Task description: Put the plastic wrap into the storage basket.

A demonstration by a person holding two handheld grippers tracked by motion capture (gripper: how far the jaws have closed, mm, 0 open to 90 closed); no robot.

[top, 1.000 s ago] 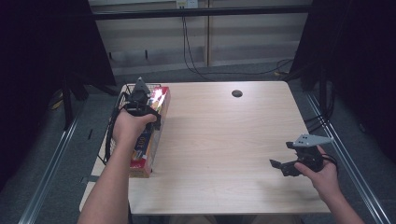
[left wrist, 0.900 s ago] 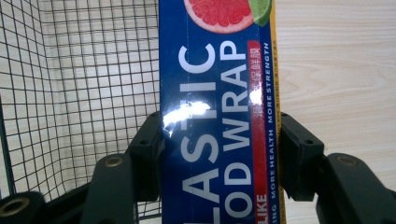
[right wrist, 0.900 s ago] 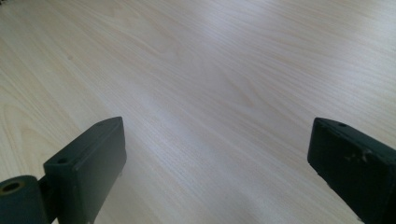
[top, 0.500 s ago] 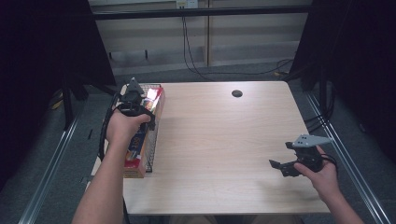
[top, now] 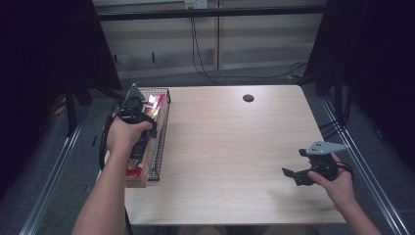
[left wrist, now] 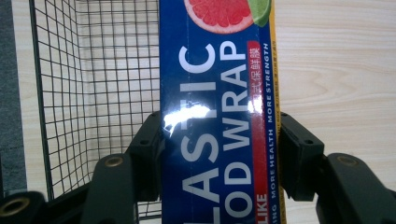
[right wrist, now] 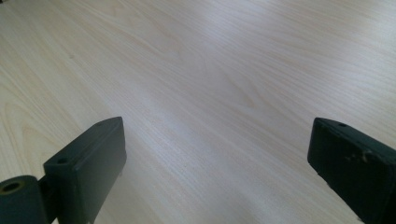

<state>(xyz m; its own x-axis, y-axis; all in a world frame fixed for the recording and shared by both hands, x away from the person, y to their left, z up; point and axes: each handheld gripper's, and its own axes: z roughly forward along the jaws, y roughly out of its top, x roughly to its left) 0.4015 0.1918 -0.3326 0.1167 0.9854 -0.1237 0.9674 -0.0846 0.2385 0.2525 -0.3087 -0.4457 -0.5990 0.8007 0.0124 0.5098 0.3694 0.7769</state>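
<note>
The left gripper view reads the blue plastic food wrap box (left wrist: 217,116) close up, grapefruit print at its top, clamped between both jaws of the left claw (left wrist: 219,154); the high view places that box (top: 142,147) lengthwise in the wire basket (top: 164,132) at the counter's (top: 235,147) left edge, the hand over it; a dark round grommet (top: 248,98) sits far off; the right claw (top: 293,175) rests near the right edge, jaws spread wide over bare wood, empty.

Dim room, table (top: 235,147) lit from above; glare on box (left wrist: 217,116); tongs edges perhaps soft.
</note>
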